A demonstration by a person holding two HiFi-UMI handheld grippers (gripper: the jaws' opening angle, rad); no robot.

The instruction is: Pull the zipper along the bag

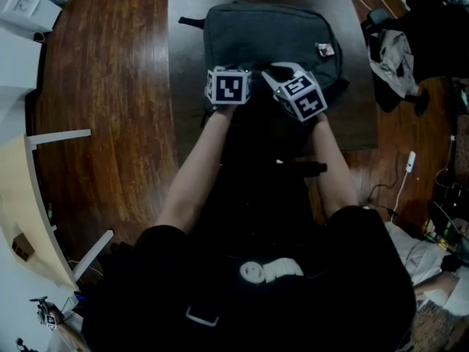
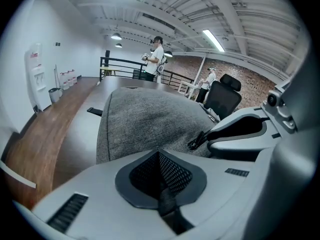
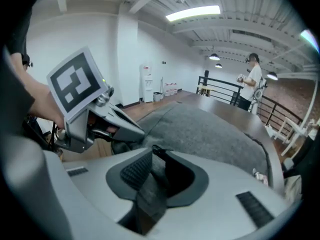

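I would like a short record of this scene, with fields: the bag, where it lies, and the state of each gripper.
bag: grey backpack, lying flat
support: dark grey surface
left gripper: fingers together on a dark strap
right gripper: fingers apart, a webbing strap between them, not pinched
position: both grippers at the backpack's near edge
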